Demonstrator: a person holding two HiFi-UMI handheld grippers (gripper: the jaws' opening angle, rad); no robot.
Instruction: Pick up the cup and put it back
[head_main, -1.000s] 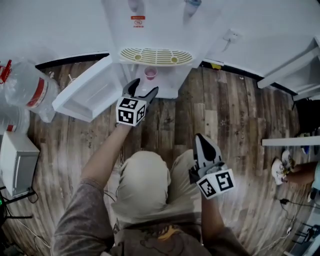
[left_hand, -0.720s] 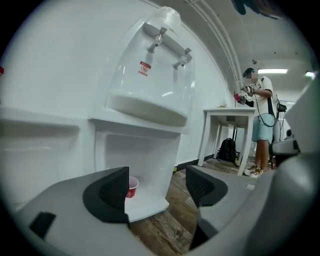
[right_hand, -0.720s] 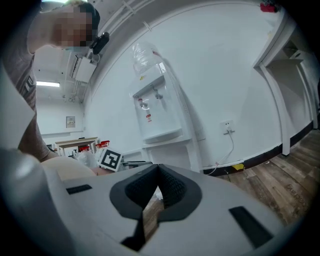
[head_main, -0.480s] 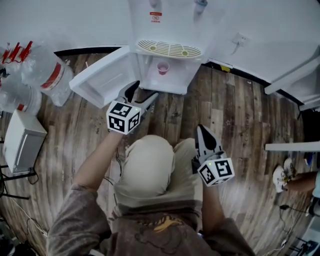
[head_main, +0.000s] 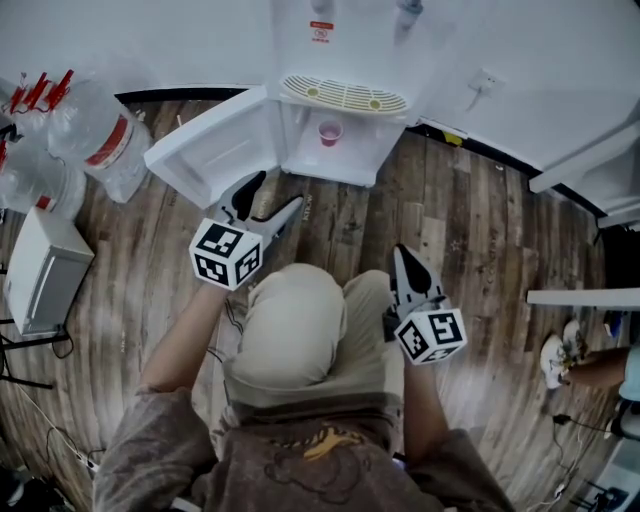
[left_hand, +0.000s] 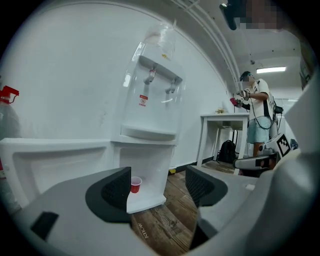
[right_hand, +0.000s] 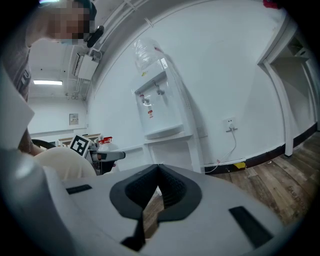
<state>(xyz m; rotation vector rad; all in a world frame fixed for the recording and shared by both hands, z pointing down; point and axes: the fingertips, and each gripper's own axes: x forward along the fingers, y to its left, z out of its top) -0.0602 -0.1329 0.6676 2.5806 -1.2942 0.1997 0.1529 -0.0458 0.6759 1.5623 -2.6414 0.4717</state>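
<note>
Red cup (left_hand: 135, 184) inside dispenser (left_hand: 150, 112) | left claw (left_hand: 157, 187) spread, empty | right claw (right_hand: 158, 186) pressed together

Office/lab-type rm: water dispenser (head_main: 345, 95) by white wall (head_main: 150, 40), wood-look floor (head_main: 470, 230), spare water jugs (head_main: 100, 150).

Small red cup (head_main: 330, 132), upright and empty-looking, inside the open lower compartment of the white water dispenser (head_main: 360, 40)

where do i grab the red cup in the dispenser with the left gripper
Take the cup by its side wall, mid-height, coming straight in through the open front of the compartment. It stands upright, mouth up, with walls beside and behind it, so a frontal approach with the left gripper open, straddling it, seems safest.
</note>
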